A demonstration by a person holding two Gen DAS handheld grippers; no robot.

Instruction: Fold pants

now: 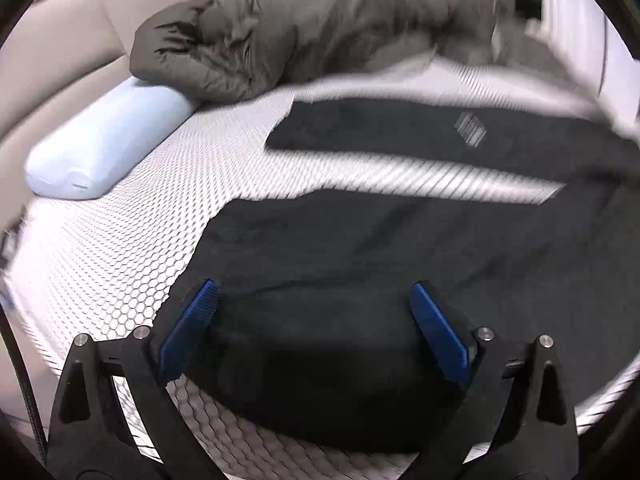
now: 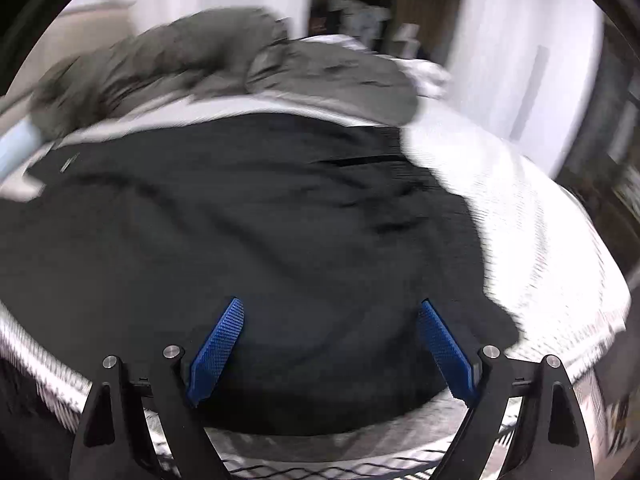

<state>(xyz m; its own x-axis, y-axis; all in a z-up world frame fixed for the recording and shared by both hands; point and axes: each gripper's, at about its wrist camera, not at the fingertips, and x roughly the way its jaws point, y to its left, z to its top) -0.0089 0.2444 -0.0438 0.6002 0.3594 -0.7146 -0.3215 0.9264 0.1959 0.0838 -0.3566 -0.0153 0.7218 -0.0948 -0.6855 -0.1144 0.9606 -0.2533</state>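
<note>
Black pants lie spread flat on a white bed with a honeycomb-pattern cover. One leg stretches along the far side and carries a small striped logo; the other leg lies nearer, with a strip of cover between them. My left gripper hovers open over the near leg's edge, its blue pads wide apart, nothing pinched. In the right wrist view the waist part of the pants fills the frame. My right gripper is open above the fabric near the bed's front edge.
A grey-brown puffy duvet is bunched along the far side of the bed, also the duvet. A light blue bolster pillow lies at the left by a beige headboard. Bare cover shows at the right.
</note>
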